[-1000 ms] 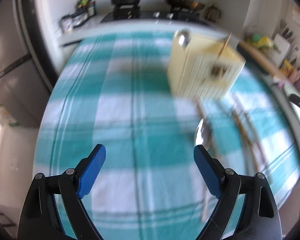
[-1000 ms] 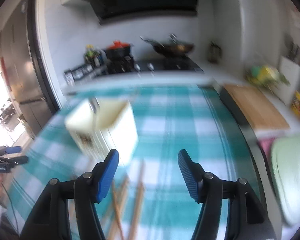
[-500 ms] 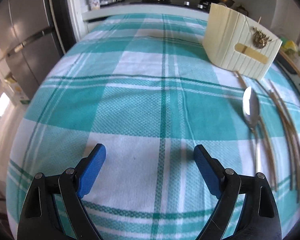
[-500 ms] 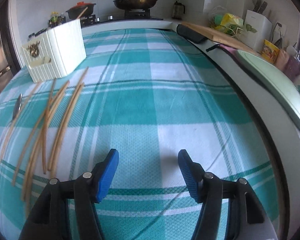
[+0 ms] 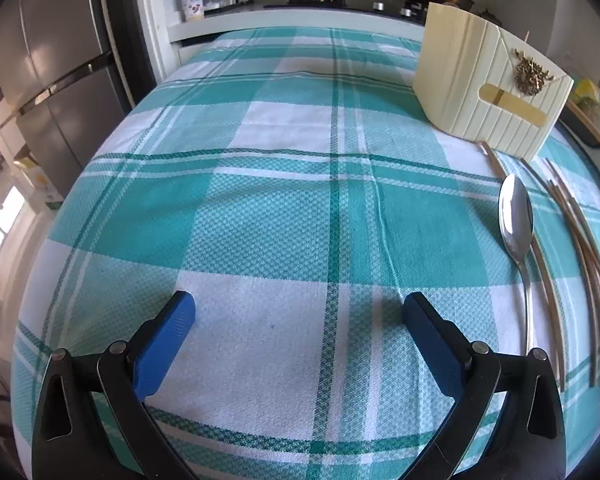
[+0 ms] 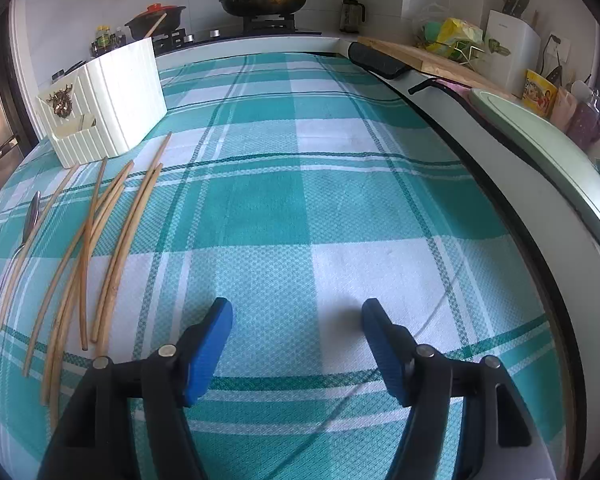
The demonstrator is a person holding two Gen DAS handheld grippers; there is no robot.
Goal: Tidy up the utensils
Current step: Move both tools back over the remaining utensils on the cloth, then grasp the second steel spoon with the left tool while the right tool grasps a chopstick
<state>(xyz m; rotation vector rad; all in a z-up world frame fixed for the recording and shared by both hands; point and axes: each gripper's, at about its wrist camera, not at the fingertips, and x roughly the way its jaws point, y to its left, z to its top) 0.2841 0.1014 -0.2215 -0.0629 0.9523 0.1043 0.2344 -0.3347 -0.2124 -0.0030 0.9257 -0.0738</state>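
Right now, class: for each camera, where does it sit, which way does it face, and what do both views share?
Left wrist: on the left hand-held gripper, angled down at the checked tablecloth; spoon at right; open blue fingers show.
Right wrist: on the right hand-held gripper, facing stove and counter; chopsticks at left; open fingers show.
Shared: cream utensil holder, spoon, chopsticks, tablecloth.
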